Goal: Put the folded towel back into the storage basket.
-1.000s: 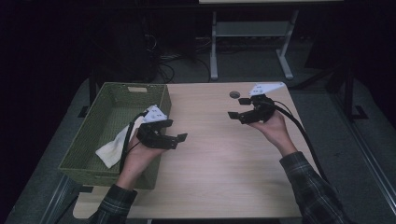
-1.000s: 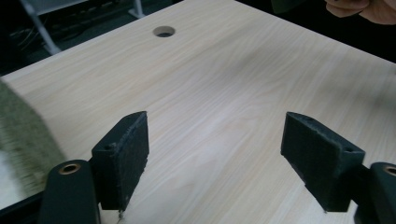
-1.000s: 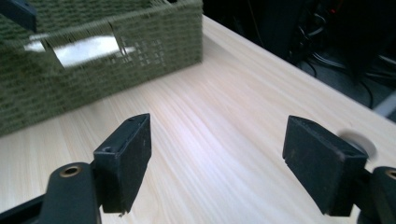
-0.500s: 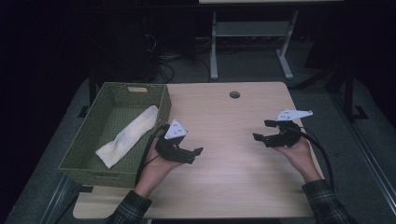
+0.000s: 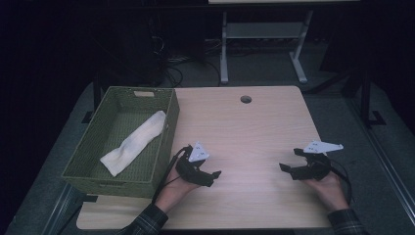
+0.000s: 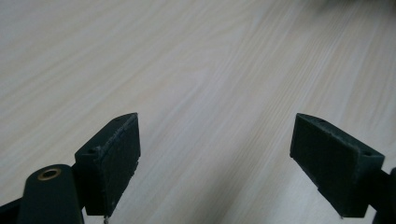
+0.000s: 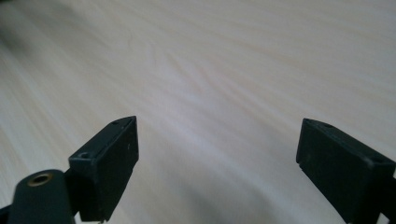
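1 table (image 5: 254, 132), light wood top. 1 green woven basket (image 5: 164, 142) at the tabletop's left edge, overhanging it. 1 white cloth (image 5: 133, 143) inside the basket, lying diagonal from its near-left corner toward the far-right wall, touching the basket floor; apart from both grippers. 1 round hole (image 5: 245, 99) in the tabletop nr the far edge, centre.

2 grippers, 2 hands. left gripper (image 5: 214, 175) low over the tabletop nr the near edge, just right of the basket's near-right corner, not touching the basket as far as i can tell. jaws wide apart, nothing betw them; left gripper view: bare wood in the gap. right gripper (image 5: 286, 167) nr the tabletop's near-right corner, well apart from the left one, tips pointing left. jaws wide apart, have just been opening further, nothing betw them; right gripper view: bare wood grain in the gap. whether either gripper's body touches the wood: can't tell.

1 grey three-cornered plate on each gripper. plaid sleeves at the bottom edge of the high view.
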Tool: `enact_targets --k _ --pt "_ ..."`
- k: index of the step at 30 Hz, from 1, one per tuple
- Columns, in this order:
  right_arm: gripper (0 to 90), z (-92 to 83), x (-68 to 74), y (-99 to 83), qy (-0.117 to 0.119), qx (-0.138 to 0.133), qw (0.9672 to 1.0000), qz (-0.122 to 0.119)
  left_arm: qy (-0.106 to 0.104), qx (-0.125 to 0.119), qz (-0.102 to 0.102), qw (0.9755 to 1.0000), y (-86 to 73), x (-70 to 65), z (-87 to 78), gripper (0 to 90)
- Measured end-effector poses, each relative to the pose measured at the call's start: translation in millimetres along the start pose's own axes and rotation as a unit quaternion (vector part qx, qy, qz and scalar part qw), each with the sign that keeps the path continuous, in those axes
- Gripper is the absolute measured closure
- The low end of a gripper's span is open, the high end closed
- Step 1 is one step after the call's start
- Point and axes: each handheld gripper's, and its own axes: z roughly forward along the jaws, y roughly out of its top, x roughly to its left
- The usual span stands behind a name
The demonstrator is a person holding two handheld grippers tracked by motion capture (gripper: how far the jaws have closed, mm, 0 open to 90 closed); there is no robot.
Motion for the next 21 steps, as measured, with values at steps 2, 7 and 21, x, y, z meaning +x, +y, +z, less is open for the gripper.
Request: enact_targets --k 2,7,21 --pt "11.6 -2.3 3.5 -9.5 -0.006 0.013 0.9999 -0.002 0.001 0.006 -0.004 1.0000 -5.6 1.1 5.9 15.2" --pt "8.3 -3.6 11.9 -29.8 -0.016 0.040 0.9990 0.013 -0.003 0.023 -0.003 0.9997 -16.0 3.7 17.6 14.9" --pt "2.5 -3.1 19.4 -38.4 -0.028 0.067 0.9973 0.006 -0.026 0.026 -0.001 0.9993 -27.6 -6.3 32.1 13.1"
